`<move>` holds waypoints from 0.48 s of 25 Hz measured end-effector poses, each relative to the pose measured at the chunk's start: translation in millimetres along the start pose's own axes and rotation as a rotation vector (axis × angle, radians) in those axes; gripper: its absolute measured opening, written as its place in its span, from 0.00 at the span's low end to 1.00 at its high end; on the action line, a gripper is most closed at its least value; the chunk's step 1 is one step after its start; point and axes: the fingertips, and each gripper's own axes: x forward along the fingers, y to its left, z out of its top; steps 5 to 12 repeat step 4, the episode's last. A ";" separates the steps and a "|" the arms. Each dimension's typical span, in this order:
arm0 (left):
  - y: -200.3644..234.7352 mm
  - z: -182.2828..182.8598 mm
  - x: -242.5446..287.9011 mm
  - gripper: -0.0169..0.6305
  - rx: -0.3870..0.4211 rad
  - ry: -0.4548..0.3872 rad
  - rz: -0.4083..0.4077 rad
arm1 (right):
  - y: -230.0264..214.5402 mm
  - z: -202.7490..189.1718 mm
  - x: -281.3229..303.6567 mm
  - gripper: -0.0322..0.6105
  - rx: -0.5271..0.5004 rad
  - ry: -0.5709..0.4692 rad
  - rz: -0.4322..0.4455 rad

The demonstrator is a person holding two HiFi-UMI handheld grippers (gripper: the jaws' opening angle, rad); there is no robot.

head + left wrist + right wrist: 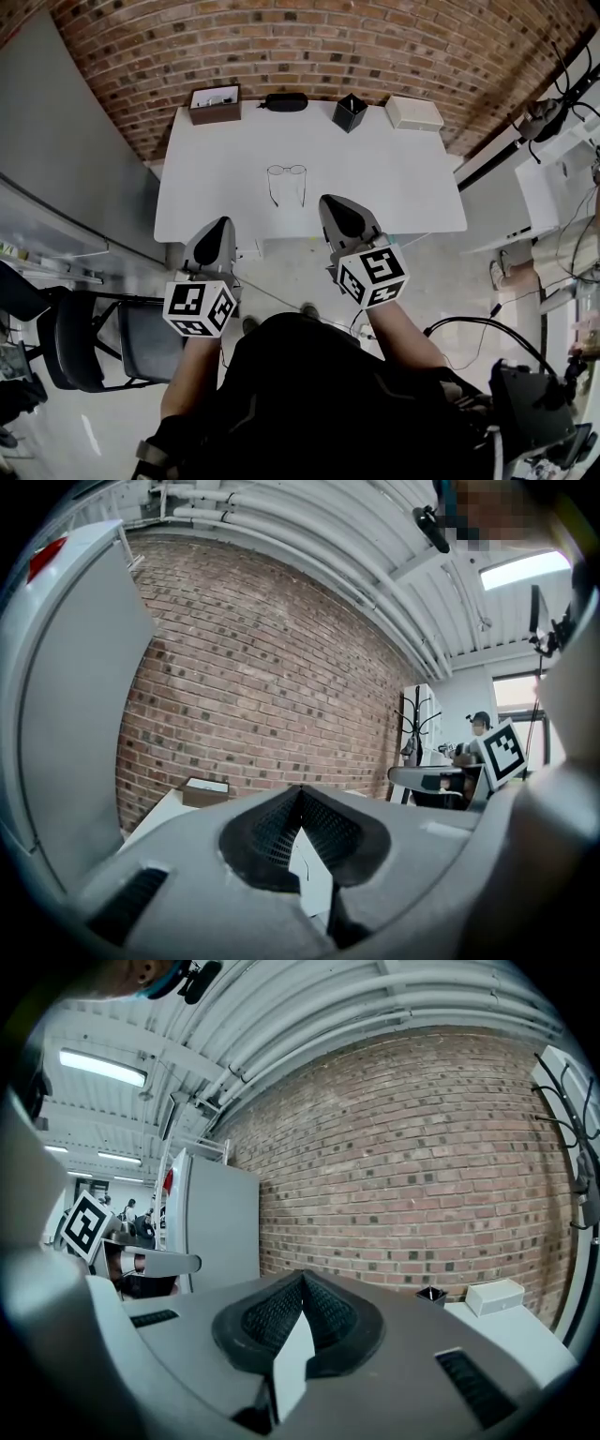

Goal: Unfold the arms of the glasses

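The glasses (286, 172) lie with arms spread on the white bench (394, 178). Nearer the person than the glasses, the left hand-held gripper (221, 225) and the right hand-held gripper (332, 202) hover clenched, empty.

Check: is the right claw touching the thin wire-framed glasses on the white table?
Apart. The head view shows a strip of bare white table between the shut right claw and the thin wire-framed glasses.

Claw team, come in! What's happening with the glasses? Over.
Left claw shut, empty. Right claw shut, empty. Glasses on white table, arms already unfolded. Nothing in the way.
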 end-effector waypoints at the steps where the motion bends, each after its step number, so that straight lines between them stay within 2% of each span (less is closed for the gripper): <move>1: -0.1 0.3 0.5 0.04 0.000 0.001 -0.001 | 0.1 0.1 0.0 0.06 -0.001 0.001 0.000; 12: -0.5 1.1 1.8 0.04 0.001 0.006 -0.002 | -1.1 -0.1 0.2 0.06 0.000 0.005 -0.001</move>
